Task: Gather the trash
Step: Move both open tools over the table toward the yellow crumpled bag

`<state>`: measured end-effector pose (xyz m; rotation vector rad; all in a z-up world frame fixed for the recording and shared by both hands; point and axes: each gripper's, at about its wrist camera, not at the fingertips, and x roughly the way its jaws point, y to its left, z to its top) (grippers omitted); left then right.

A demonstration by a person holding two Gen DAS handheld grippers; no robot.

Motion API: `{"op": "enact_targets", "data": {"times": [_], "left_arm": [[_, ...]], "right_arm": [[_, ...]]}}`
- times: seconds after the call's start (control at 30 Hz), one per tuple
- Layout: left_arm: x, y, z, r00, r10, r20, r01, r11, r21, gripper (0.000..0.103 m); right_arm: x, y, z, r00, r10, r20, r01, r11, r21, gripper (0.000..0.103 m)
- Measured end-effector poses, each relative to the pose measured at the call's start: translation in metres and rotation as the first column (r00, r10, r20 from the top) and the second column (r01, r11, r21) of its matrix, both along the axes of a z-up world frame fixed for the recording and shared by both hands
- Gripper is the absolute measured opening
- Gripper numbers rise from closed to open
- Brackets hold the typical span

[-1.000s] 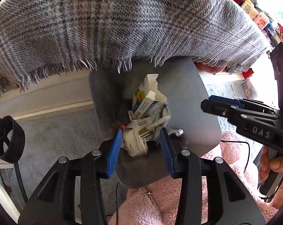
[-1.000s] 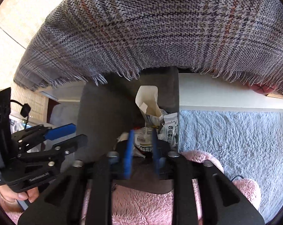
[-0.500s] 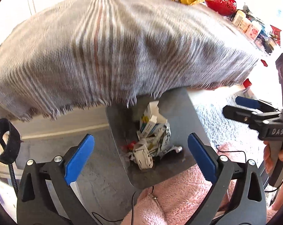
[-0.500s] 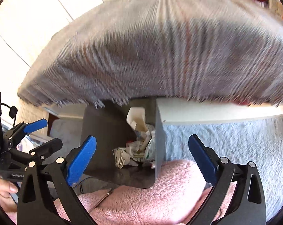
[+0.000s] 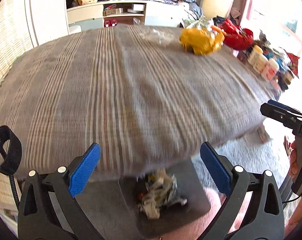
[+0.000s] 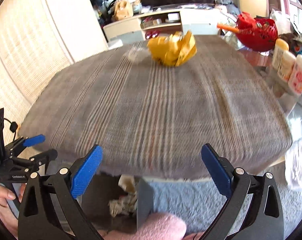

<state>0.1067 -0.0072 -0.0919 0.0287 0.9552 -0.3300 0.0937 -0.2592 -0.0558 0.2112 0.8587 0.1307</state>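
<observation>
A grey bin (image 5: 192,212) stands on the floor under the table's near edge, with crumpled paper and carton trash (image 5: 160,192) inside; the trash also shows in the right wrist view (image 6: 123,202). My left gripper (image 5: 150,169) is open and empty above the bin. My right gripper (image 6: 151,167) is open and empty at the table edge. A crumpled yellow wrapper (image 5: 200,40) lies on the far side of the grey plaid tablecloth (image 5: 115,92), also in the right wrist view (image 6: 172,50). A clear crumpled plastic piece (image 6: 136,55) lies beside it.
A red bowl (image 6: 258,34) and several bottles (image 6: 290,68) stand at the table's right side. A pale blue rug (image 6: 190,198) covers the floor. Pink fleece (image 6: 156,228) shows at the bottom. A white shelf unit (image 5: 123,14) stands behind the table.
Both grippers opened and let the trash fall into the bin, then rose and tilted up from the bin to the tabletop. The yellow wrapper came into view.
</observation>
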Motion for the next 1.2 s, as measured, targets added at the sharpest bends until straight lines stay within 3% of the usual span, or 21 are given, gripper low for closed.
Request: {"op": "enact_targets", "data": {"times": [0.2, 0.53, 0.7, 0.97, 1.2], "left_arm": [[0.068, -0.014, 0.017, 0.999, 0.028, 0.034, -0.029, 1.0, 0.006, 0.095], [0.165, -0.036, 0.034, 0.997, 0.044, 0.062, -0.045, 0.999, 0.014, 0.095], [0.199, -0.051, 0.034, 0.997, 0.038, 0.065, -0.04, 0.999, 0.027, 0.095], [0.247, -0.073, 0.021, 0.998, 0.058, 0.031, -0.059, 0.997, 0.052, 0.095], [0.292, -0.092, 0.004, 0.997, 0.065, -0.031, -0.065, 0.998, 0.022, 0.095]], "right_arm": [[0.066, -0.023, 0.015, 0.995, -0.072, 0.064, 0.074, 0.997, -0.025, 0.099], [0.17, -0.036, 0.015, 0.994, -0.059, 0.092, 0.069, 0.991, -0.112, 0.099], [0.192, -0.038, 0.004, 0.998, 0.02, 0.062, -0.011, 0.989, -0.146, 0.1], [0.217, -0.033, -0.012, 0.993, 0.116, 0.033, -0.113, 0.989, -0.099, 0.1], [0.227, -0.03, -0.023, 0.986, 0.161, 0.051, -0.157, 0.985, -0.069, 0.099]]}}
